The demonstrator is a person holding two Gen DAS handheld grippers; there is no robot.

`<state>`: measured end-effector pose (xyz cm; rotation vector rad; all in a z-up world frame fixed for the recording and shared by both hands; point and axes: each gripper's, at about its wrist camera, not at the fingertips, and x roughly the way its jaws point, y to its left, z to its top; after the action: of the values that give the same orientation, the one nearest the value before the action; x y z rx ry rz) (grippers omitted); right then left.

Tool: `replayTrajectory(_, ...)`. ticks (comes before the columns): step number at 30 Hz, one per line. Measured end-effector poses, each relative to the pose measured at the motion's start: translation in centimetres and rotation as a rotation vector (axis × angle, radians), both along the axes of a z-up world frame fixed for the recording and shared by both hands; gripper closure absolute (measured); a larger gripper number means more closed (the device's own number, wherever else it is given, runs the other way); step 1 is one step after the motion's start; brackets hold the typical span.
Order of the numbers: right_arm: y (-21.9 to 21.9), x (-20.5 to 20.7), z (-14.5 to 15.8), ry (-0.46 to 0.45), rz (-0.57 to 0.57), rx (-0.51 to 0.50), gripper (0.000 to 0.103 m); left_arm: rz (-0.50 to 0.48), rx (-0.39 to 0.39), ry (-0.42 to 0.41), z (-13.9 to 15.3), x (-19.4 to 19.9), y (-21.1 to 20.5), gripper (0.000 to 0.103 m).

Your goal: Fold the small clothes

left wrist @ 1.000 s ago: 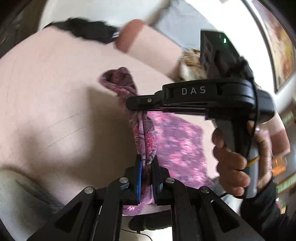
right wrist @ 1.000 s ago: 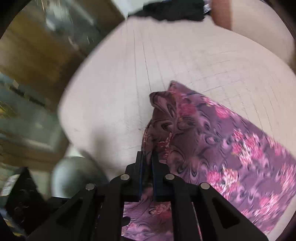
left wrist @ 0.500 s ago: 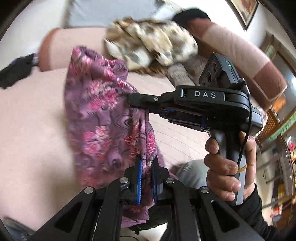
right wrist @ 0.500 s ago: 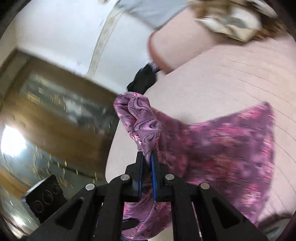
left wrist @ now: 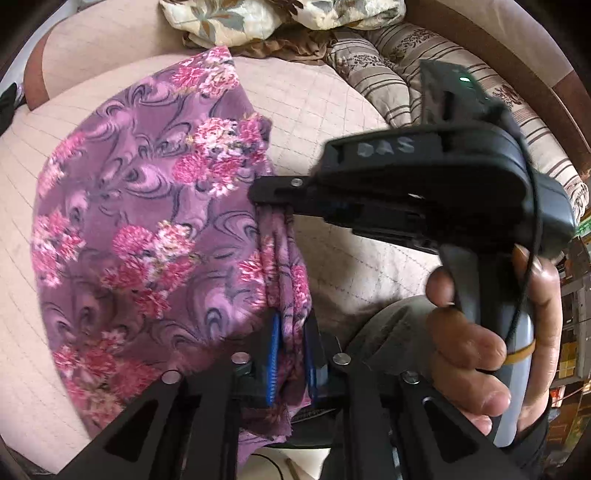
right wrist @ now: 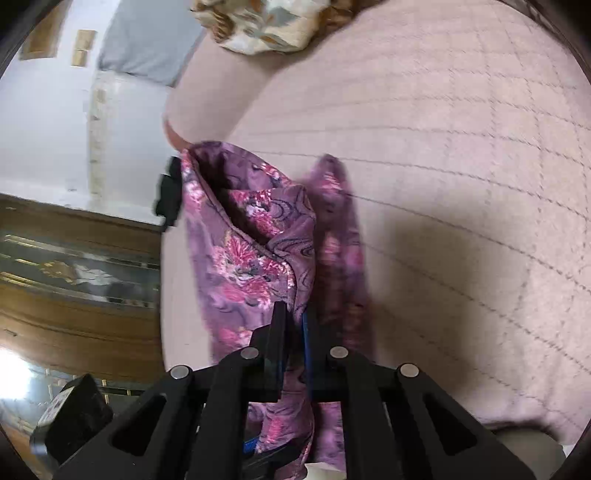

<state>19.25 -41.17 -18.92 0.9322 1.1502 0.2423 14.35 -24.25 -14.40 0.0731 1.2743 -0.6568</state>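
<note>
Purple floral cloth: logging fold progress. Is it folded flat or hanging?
Hanging, unfolded: the purple floral cloth drapes from both shut grippers, left and right, above the pink quilted bed.

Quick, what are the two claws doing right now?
Left claw: closed, holding the purple flowery cloth.
Right claw: closed, holding the same cloth.

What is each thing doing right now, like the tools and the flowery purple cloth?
Left tool: shut on the purple cloth.
Right tool: shut on the purple cloth.
Purple cloth: held up by one edge, draped over the pink cushion.
Floral blanket: bunched at the back.
</note>
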Motion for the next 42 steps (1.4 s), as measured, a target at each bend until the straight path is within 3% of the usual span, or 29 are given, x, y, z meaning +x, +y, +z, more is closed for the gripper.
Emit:
replayTrajectory(2,-0.5,0.2,-0.8,0.043,-0.033,0.01,0.093,-0.016,-0.02,0.013,0.2,-0.3,-0.6,0.083)
replayTrajectory(5,-2.0,0.0,-2.0,0.094,-0.102,0.05,0.084,-0.064,-0.111,0.063,1.6,-0.4,0.4,0.075)
replayTrajectory(6,-2.4,-0.4,-1.9,0.072,-0.127,0.082,0.079,-0.059,-0.124,0.046,2.2,-0.6,1.1,0.069)
replayTrajectory(7,-2.8,-0.8,-1.7,0.028,-0.144,0.116,0.065,-0.043,-0.138,0.022,3.1,-0.7,2.3,0.066)
replayTrajectory(8,-3.2,-1.2,-0.9,-0.035,-0.16,0.141,0.051,-0.022,-0.138,0.004,3.6,-0.6,3.3,0.061)
replayTrajectory(10,-3.8,-2.1,0.4,-0.111,-0.177,0.127,0.037,0.039,-0.121,-0.037,4.3,-0.2,5.5,0.057)
replayTrajectory(12,-3.5,-2.3,1.0,-0.138,-0.17,0.101,0.032,0.136,-0.09,-0.077,4.5,0.8,8.5,0.043)
replayTrajectory(15,-1.3,-1.3,0.4,-0.059,-0.07,0.034,0.032,0.25,-0.027,-0.063,3.2,1.8,12.1,0.041)
replayTrajectory(16,-0.8,-1.3,0.5,-0.025,-0.052,-0.025,0.037,0.267,-0.034,-0.035,2.7,2.0,13.1,0.041)
replayTrajectory(17,-0.2,-1.7,0.8,-0.003,-0.043,-0.094,0.053,0.266,-0.041,-0.016,2.2,1.9,13.6,0.041)
replayTrajectory(19,2.2,-2.9,2.6,-0.006,0.01,-0.273,0.071,0.245,-0.031,0.0,1.6,1.2,13.7,0.041)
replayTrajectory(23,5.3,-4.6,3.6,0.003,0.107,-0.397,0.1,0.181,0.045,-0.031,-0.7,-1.5,12.2,0.041)
replayTrajectory(27,6.6,-4.8,0.5,0.177,0.179,-0.527,0.1,0.159,0.114,-0.067,-2.5,-2.2,11.0,0.041)
replayTrajectory(29,6.1,-4.6,0.1,0.233,0.15,-0.556,0.1,0.141,0.121,-0.077,-2.1,-2.5,10.8,0.041)
replayTrajectory(31,5.1,-4.8,1.3,0.218,0.09,-0.569,0.098,0.142,0.03,-0.075,-0.7,-2.2,11.7,0.041)
replayTrajectory(33,4.2,-4.7,4.0,0.096,0.041,-0.461,0.097,0.171,-0.039,-0.078,0.5,-1.3,12.9,0.04)
replayTrajectory(34,3.9,-4.4,5.2,0.034,0.03,-0.41,0.085,0.185,-0.054,-0.073,0.9,-0.8,13.4,0.038)
replayTrajectory(35,3.7,-3.9,6.2,-0.028,0.026,-0.359,0.049,0.213,-0.08,-0.064,1.2,0.1,14.4,0.033)
replayTrajectory(37,3.4,-2.1,7.6,-0.129,0.032,-0.277,0.011,0.293,-0.11,-0.036,1.2,3.0,16.2,0.027)
replayTrajectory(39,3.4,1.0,7.6,-0.165,0.051,-0.234,0.011,0.361,-0.132,-0.002,0.3,5.7,17.4,0.026)
replayTrajectory(42,3.2,6.2,5.3,-0.139,0.073,-0.169,0.011,0.474,-0.197,0.088,-2.0,10.3,19.2,0.026)
